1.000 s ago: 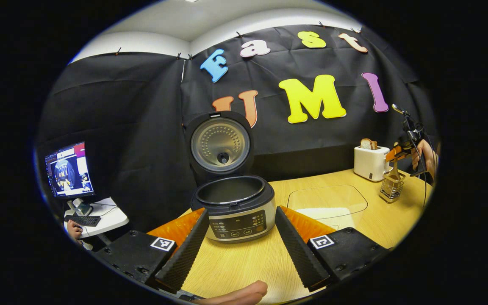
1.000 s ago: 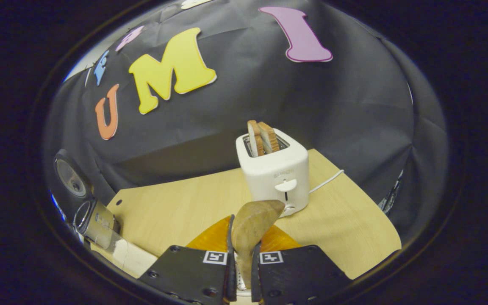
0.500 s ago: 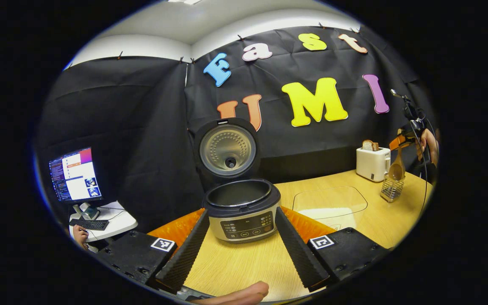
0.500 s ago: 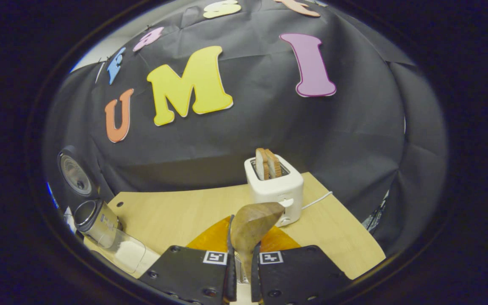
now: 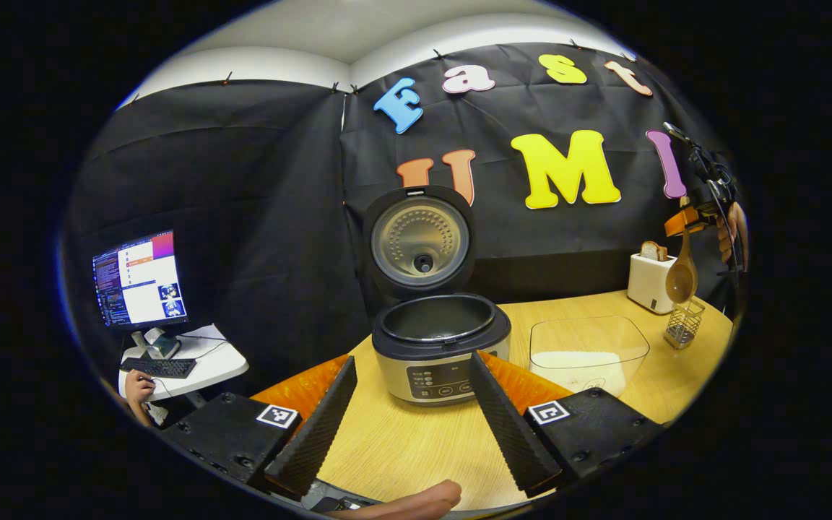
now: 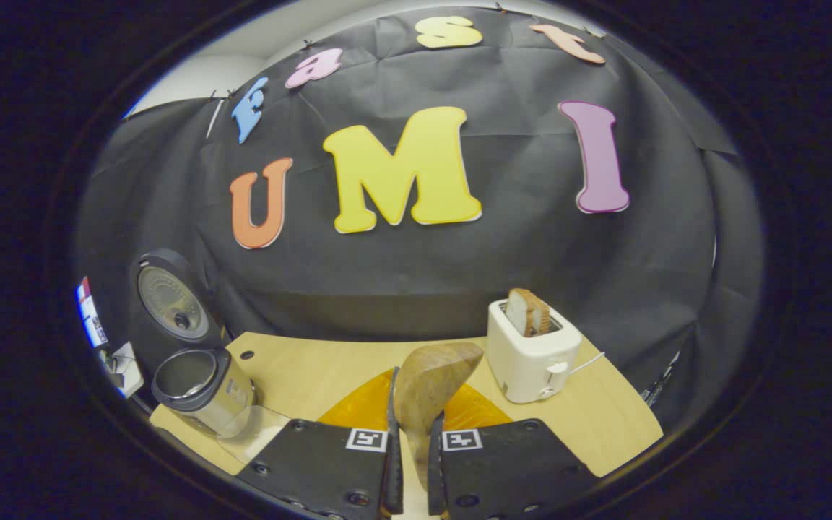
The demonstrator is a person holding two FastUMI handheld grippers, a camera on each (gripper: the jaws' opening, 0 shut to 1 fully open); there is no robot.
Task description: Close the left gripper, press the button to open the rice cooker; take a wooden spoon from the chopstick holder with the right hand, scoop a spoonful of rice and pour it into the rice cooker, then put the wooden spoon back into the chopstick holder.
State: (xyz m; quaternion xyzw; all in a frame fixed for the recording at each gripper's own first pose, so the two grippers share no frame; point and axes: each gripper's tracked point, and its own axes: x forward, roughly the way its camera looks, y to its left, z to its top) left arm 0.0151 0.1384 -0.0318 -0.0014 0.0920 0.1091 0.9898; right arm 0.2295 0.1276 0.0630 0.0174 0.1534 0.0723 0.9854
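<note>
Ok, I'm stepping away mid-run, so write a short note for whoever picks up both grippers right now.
Left gripper: open, idle, low over the table in front of the rice cooker.
Right gripper: shut on the wooden spoon, held in the air above the chopstick holder.
The cooker lid stands open; the pot looks empty. The clear rice container sits between cooker and holder.
Done: lid opened, spoon taken out.
Left: scoop rice, pour it into the cooker, return the spoon to the holder.
</note>
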